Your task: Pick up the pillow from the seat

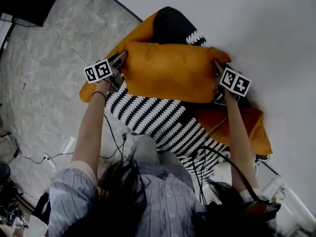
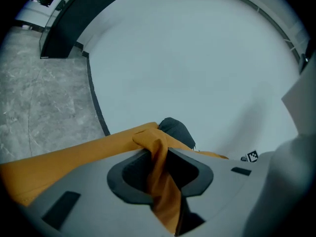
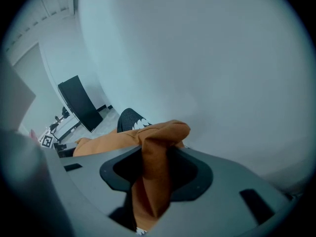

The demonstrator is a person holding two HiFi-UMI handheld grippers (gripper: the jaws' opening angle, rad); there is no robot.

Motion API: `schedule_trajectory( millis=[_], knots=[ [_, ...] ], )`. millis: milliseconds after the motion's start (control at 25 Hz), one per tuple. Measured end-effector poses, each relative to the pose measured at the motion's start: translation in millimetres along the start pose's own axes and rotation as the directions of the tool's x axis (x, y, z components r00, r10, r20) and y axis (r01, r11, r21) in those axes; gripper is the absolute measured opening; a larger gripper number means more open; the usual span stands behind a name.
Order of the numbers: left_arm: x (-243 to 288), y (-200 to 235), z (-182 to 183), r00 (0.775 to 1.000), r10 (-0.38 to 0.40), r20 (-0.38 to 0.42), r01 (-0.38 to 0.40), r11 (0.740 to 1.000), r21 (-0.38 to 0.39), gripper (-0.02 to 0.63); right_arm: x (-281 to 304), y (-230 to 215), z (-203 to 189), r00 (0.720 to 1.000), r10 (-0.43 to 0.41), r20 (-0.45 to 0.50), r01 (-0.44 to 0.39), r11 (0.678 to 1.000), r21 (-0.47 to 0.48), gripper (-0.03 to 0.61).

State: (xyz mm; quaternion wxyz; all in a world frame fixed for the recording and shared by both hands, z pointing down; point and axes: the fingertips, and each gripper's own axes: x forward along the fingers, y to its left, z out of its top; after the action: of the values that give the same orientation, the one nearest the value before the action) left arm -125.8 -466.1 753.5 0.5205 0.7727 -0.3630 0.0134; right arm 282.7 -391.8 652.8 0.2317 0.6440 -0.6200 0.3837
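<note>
The orange pillow [image 1: 170,73] stretches between the two hand-held grippers, each of which has hold of one end. The left hand-held gripper [image 1: 117,63] has its jaws closed on a bunched corner of the pillow [image 2: 148,138]. In the left gripper view [image 2: 159,157] the orange fabric runs down between the pads as a pinched fold. The right hand-held gripper [image 1: 217,74] clamps the opposite corner in the same way. In the right gripper view [image 3: 155,162] a thick fold of the pillow [image 3: 165,132] fills the gap between its jaws and bulges out beyond the tips.

Under the pillow, on the person's side of both hand-held grippers, a black-and-white striped cloth [image 1: 158,117] covers the orange seat [image 1: 254,130]. Whether the pillow touches the cloth cannot be told. Beyond the pillow, past the gripper tips, sits a dark cushion [image 1: 170,26] with a white toothed edge. A pale wall [image 1: 256,28] rises beyond the right hand-held gripper, and grey marbled floor [image 1: 44,83] lies outside the left one.
</note>
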Motion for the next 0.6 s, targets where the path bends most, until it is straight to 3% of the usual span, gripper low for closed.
schedule_trajectory(
  millis=[280,440,600],
  knots=[
    [-26.1,-34.0,-19.6,0.992,-0.101,-0.069,0.107,0.990,0.093,0.089,-35.5,-12.9,-39.1,0.999,-0.024,-0.031,0.026,0.999,0.041,0.141],
    [-44.6,-54.1,-30.9,0.994,-0.106,-0.041,0.111,0.984,0.142,0.087,-67.3,-22.9,-68.3,1.000,-0.015,-0.023,0.017,0.995,0.098,0.138],
    [-71.1,-64.9,-40.3,0.994,-0.112,0.004,0.110,0.986,0.124,0.084,-99.0,-11.8,-82.2,1.000,0.023,0.015,-0.025,0.992,0.124,0.132]
  ],
)
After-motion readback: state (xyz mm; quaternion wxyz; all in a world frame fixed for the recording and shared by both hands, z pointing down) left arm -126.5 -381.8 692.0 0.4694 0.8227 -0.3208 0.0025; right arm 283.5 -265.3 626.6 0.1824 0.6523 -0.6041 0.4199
